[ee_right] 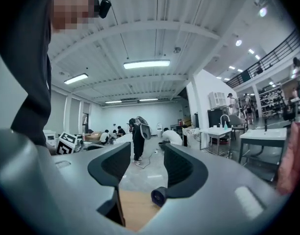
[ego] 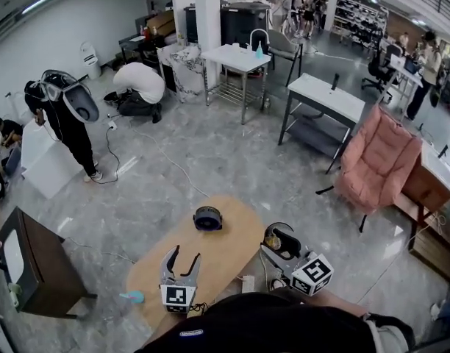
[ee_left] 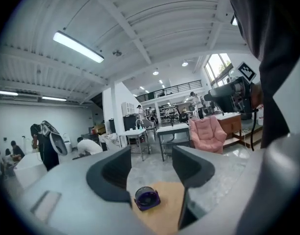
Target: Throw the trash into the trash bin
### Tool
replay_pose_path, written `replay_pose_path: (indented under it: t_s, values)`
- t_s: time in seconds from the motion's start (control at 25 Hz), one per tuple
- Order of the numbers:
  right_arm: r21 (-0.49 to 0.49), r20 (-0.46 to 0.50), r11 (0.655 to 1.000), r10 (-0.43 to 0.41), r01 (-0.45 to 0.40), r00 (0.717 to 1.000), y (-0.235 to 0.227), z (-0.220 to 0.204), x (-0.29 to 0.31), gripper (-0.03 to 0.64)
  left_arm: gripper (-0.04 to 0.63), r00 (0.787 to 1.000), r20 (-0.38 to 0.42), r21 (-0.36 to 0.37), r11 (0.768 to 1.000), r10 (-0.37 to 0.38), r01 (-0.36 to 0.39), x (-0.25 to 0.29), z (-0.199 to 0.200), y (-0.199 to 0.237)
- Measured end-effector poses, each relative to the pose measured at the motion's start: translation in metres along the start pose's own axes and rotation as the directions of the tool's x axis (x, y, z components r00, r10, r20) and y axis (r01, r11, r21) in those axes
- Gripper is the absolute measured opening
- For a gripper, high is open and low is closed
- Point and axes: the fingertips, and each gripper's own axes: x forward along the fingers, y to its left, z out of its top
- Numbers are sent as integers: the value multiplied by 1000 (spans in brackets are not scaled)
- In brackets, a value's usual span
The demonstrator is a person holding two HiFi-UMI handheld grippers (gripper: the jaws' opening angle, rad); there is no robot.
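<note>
A small dark round bin point(ego: 207, 218) stands on the far end of an oval wooden table point(ego: 229, 259). My left gripper point(ego: 184, 253) hovers above the table's near half, open and holding nothing. In the left gripper view the purple-tinted bin point(ee_left: 147, 198) shows low between the spread jaws of that gripper point(ee_left: 151, 155), well beyond them. My right gripper point(ego: 276, 237) is raised off the table's right edge. In its own view my right gripper point(ee_right: 146, 153) is open and bare, with the bin point(ee_right: 158, 196) below its right jaw. A small light-blue scrap point(ego: 133, 296) lies at the table's near left edge.
A pink armchair point(ego: 378, 164) sits right of the table, and a dark cabinet point(ego: 30, 263) stands to its left. White metal tables point(ego: 324, 98) are further back. One person stands point(ego: 70, 123) and another crouches point(ego: 140, 83) at the far left, with cables on the floor.
</note>
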Motion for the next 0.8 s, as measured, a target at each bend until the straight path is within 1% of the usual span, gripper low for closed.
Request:
replay_pose_path:
  t_s: [0.08, 0.16, 0.24, 0.32, 0.4, 0.48, 0.56, 0.64, 0.72, 0.8]
  values:
    - [9, 11, 999, -45, 45, 999, -19, -1, -19, 245, 270, 1000, 6, 31, 999, -30, 29, 14, 19, -12]
    - [37, 19, 997, -72, 71, 997, -42, -3, -36, 245, 268, 999, 10, 52, 998, -35, 34, 33, 37, -27]
    - [65, 16, 994, -87, 86, 996, -66, -7, -54, 245, 270, 999, 17, 44, 999, -30, 29, 50, 53, -49]
    - [67, 31, 994, -93, 90, 995, -89, -1, -71, 247, 268, 998, 45, 28, 999, -47, 46, 67, 70, -76]
    - [53, 60, 994, -94, 91, 994, -110, 9, -85, 245, 268, 995, 61, 66, 995, -79, 75, 82, 88, -100]
    - [69, 72, 993, -102, 97, 992, -131, 10, -97, 247, 268, 995, 45, 107, 991, -88, 83, 90, 99, -115]
    - [90, 65, 991, -104, 98, 992, -152, 10, -110, 245, 268, 997, 13, 107, 992, -71, 69, 92, 104, -127]
    - [101, 56, 991, -89, 83, 994, -173, 10, -119, 245, 268, 999, 1, 104, 993, -48, 48, 93, 114, -141]
    - [115, 50, 992, -57, 51, 997, -186, 7, -121, 247, 268, 1000, -14, 106, 994, -13, 15, 88, 119, -152]
    - [138, 38, 990, -2, -3, 999, -185, 0, -115, 247, 267, 998, -45, 101, 994, 41, -36, 73, 114, -156]
